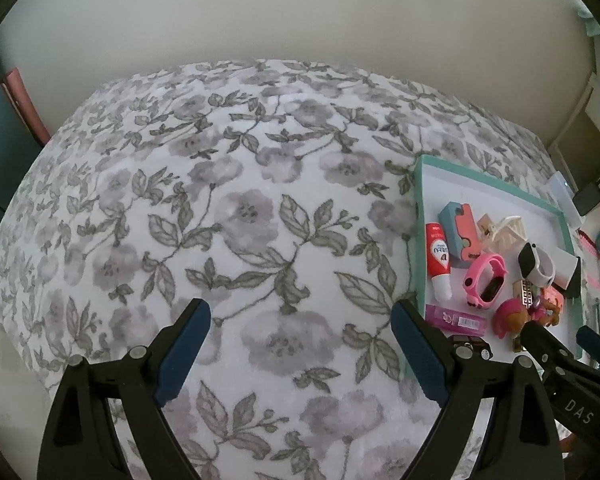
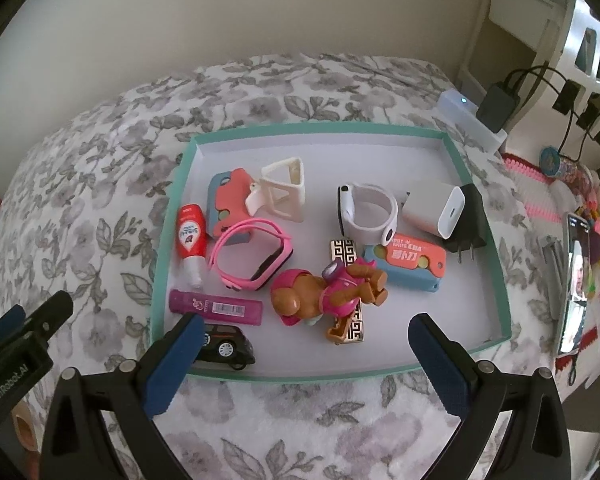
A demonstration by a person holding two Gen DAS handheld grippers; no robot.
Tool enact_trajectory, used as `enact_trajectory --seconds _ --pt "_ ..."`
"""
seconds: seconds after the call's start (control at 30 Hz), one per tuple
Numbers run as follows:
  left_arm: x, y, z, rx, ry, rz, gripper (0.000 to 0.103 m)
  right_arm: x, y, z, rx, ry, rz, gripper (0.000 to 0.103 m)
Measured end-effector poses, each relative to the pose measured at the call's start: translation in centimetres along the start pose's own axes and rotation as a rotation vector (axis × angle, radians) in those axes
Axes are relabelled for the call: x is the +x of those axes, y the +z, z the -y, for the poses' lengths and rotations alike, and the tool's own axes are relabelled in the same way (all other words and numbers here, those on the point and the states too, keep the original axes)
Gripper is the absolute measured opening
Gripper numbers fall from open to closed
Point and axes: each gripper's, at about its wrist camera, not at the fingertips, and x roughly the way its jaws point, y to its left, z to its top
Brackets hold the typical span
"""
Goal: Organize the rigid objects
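Note:
A teal-rimmed tray [image 2: 476, 196] lies on the floral bedspread and holds several small objects: a pink watch [image 2: 248, 256], a toy pup figure [image 2: 320, 296], a black toy car [image 2: 224, 346], a purple tube [image 2: 216, 306], a red-and-white bottle [image 2: 190, 236], a white smartwatch [image 2: 370, 210] and a white charger [image 2: 436, 208]. My right gripper [image 2: 306, 328] hovers open over the tray's near edge, nothing between its fingers. My left gripper [image 1: 300, 316] stands open above bare bedspread, left of the tray [image 1: 420, 240]. The pink watch [image 1: 482, 278] also shows there.
The floral bedspread [image 1: 240, 200] stretches left of the tray. On the right lie a phone [image 2: 576, 280], pink crochet items [image 2: 540, 184], a white power strip [image 2: 472, 120] with black plugs [image 2: 496, 104], and white furniture beyond. A plain wall stands behind the bed.

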Motion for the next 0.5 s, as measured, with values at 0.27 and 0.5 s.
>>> enact_trajectory --seconds 0.27,0.5 --pt "-0.05 0.15 -0.29 -0.015 0.017 0.007 0.092 -0.41 0.1 -0.37 -0.011 -0.002 0.014 0.103" --pt "0.33 0.2 -0.46 -0.023 0.038 -0.004 0.092 -0.48 0.1 -0.45 -0.015 -0.003 0.016 0.103"
